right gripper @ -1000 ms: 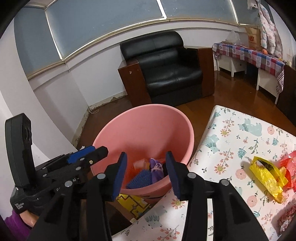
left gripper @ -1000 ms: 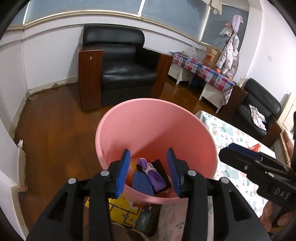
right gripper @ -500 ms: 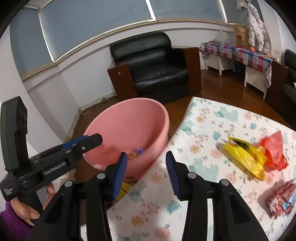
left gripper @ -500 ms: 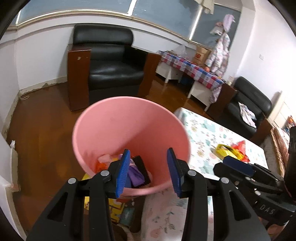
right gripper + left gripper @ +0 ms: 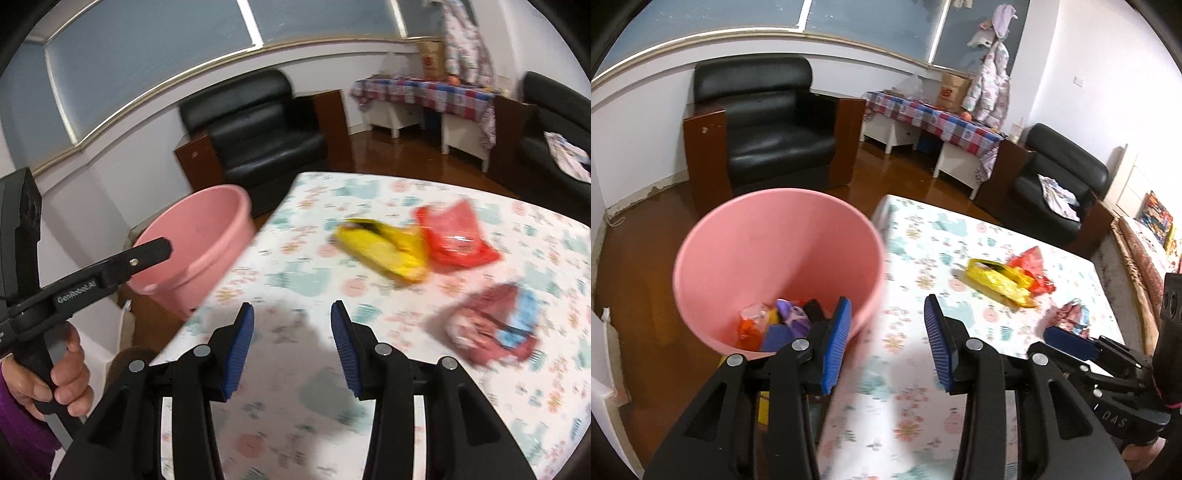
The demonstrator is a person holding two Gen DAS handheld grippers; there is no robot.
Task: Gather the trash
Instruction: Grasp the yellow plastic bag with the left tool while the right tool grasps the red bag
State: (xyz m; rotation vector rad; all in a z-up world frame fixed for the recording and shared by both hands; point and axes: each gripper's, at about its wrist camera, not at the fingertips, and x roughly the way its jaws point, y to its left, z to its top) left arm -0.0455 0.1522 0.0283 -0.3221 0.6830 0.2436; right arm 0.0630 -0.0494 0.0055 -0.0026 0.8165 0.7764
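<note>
A pink bin point(image 5: 768, 236) stands off the table's left edge with several bits of trash inside point(image 5: 783, 321); it also shows in the right wrist view point(image 5: 199, 236). On the flowered table point(image 5: 923, 398) lie a yellow wrapper point(image 5: 997, 282) point(image 5: 380, 243), a red bag point(image 5: 1032, 260) point(image 5: 456, 238) and a pink-and-blue packet point(image 5: 1071, 317) point(image 5: 495, 325). My left gripper point(image 5: 886, 343) is open and empty over the table's left edge beside the bin. My right gripper point(image 5: 291, 343) is open and empty above the table, short of the wrappers.
A black armchair point(image 5: 764, 129) stands behind the bin on the wooden floor. A second black chair point(image 5: 1060, 173) and a checked-cloth side table point(image 5: 934, 118) stand beyond the table. The right gripper's body point(image 5: 1108, 380) sits low right in the left wrist view.
Both grippers have swung right, away from above the bin and over the table. The wrappers have come into view ahead. Both stay open and empty.
</note>
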